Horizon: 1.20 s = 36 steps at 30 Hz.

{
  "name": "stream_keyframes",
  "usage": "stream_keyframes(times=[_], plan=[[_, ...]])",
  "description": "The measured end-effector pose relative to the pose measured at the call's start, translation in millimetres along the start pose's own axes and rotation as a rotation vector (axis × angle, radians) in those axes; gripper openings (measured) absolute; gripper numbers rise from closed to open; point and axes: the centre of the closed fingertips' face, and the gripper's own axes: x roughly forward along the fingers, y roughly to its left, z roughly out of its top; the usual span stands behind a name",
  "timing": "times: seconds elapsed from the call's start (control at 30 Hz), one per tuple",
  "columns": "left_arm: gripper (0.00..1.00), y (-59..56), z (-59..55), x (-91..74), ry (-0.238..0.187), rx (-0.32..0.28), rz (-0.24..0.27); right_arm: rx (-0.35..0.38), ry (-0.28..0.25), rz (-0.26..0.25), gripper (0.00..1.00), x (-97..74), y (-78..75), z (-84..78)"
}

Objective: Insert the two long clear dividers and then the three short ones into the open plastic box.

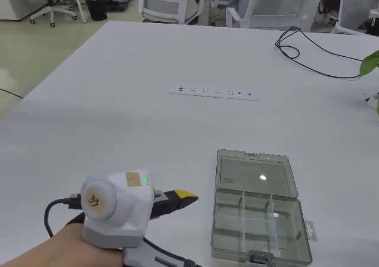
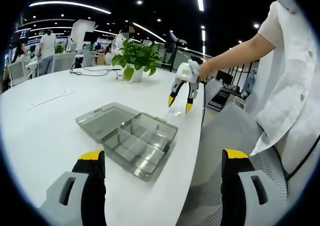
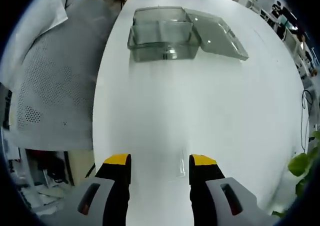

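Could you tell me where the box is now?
Head view: the box sits lower right on the table, right of the left gripper.

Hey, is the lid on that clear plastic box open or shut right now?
Open. The lid lies flat on the table, hinged back from the plastic box, whose divided compartments are exposed from above.

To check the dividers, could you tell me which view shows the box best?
The head view: it looks straight down into the box, dividers clear. The left gripper view shows it aslant; the right gripper view, far off and distorted.
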Motion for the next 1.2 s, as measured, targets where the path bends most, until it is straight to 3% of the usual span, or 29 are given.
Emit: stream_keyframes(times=[0.37, 0.77, 0.83, 1.2], plan=[[0.99, 1.9, -1.3, -0.2, 0.005, -0.008, 0.002, -0.071, 0.073, 0.003, 0.46, 12.5, -3.8, -14.3], [0.98, 2.8, -0.8, 0.7, 0.003, -0.007, 0.000, -0.071, 0.070, -0.029, 0.39, 11.8, -8.6, -16.4], [0.98, 2.4, -0.6, 0.6, 0.001, -0.007, 0.000, -0.070, 0.072, -0.031, 0.33, 11.6, -8.5, -17.0], [0.98, 1.6, 0.6, -1.5, -0.002, -0.004, 0.002, -0.068, 0.090, -0.043, 0.33, 10.2, -9.1, -17.0]])
